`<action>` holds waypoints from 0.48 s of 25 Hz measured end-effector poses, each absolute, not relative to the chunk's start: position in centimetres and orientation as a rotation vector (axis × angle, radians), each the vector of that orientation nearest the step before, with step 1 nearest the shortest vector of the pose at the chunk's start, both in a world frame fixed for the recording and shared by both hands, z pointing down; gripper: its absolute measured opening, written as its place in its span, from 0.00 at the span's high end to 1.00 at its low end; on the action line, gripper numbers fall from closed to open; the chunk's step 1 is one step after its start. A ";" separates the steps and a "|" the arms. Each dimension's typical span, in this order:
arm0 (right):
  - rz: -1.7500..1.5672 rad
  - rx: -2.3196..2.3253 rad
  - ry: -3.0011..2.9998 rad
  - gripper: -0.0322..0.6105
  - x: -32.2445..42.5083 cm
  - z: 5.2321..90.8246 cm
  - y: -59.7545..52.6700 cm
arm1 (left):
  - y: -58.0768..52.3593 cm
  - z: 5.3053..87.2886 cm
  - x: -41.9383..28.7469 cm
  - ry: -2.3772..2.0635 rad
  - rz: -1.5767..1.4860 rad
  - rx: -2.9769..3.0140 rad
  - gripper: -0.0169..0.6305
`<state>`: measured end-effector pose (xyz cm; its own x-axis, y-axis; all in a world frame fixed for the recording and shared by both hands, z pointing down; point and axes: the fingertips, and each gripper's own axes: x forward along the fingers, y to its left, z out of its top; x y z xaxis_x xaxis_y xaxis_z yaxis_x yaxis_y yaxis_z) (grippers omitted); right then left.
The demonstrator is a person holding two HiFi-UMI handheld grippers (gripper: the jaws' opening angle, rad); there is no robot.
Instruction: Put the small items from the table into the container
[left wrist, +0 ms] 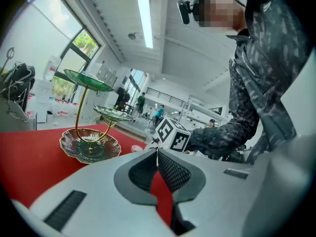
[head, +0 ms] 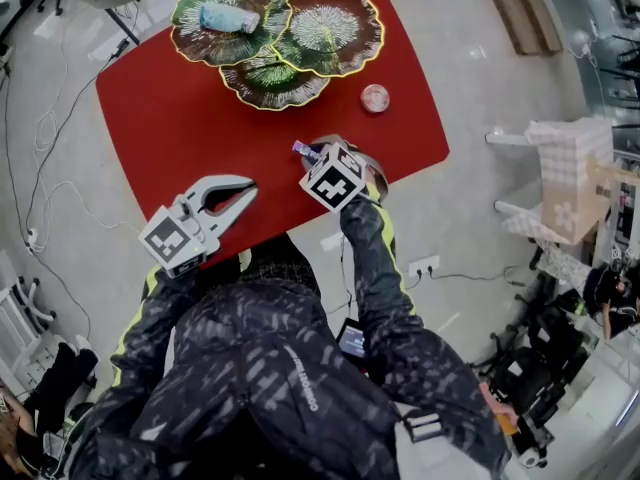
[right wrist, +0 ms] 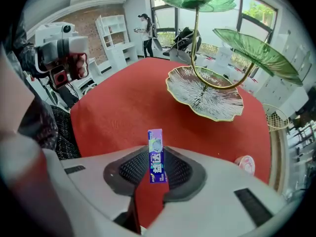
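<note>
My right gripper hangs over the near edge of the red table, shut on a small purple gum pack. In the right gripper view the gum pack stands upright between the pads of the gripper, clear of the cloth. A three-tier stand of green leaf-shaped dishes stands at the far side, with a pale blue packet on its top-left dish. A small round pink-and-white item lies on the table beside the stand. My left gripper hovers at the near left, shut and empty.
The table's near edge lies right under both grippers, against the person's body. Cables trail on the pale floor to the left. A white cart with boxes and dark equipment stand off to the right.
</note>
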<state>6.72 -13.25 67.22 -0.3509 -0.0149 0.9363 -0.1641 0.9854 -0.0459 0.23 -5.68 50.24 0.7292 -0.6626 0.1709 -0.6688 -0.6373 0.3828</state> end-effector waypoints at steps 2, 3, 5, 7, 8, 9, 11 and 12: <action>0.157 0.138 -1.938 0.80 6.8 66.3 -13.0 | -5.5 50.1 0.1 -1.021 -0.004 2.495 0.95; 0.160 0.143 -1.944 0.80 6.8 65.9 -12.9 | -5.5 49.9 0.0 -1.024 -0.025 2.490 0.95; 0.169 0.152 -1.954 0.80 6.9 64.9 -12.6 | -5.5 49.4 -0.1 -1.033 -0.054 2.491 0.95; 0.169 0.164 -1.967 0.80 6.9 63.9 -12.5 | -5.6 48.9 -0.2 -1.041 -0.063 2.498 0.95; 0.173 0.168 -1.975 0.80 6.9 63.5 -12.5 | -5.6 48.6 -0.2 -1.044 -0.072 2.499 0.95; 0.181 0.171 -1.985 0.80 6.9 63.1 -12.4 | -5.7 48.4 -0.3 -1.048 -0.081 2.499 0.95; 0.197 0.179 -2.003 0.80 6.8 62.4 -12.2 | -5.8 48.1 -0.4 -1.058 -0.086 2.499 0.95; 0.202 0.186 -2.011 0.80 6.8 61.9 -12.1 | -5.9 48.0 -0.4 -1.064 -0.086 2.500 0.95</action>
<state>6.80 -12.11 61.93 -0.4311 -0.0417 0.9013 -0.2202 0.9736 -0.0603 -0.40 -5.85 47.98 0.7052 -0.7011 0.1052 -0.6751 -0.6188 0.4016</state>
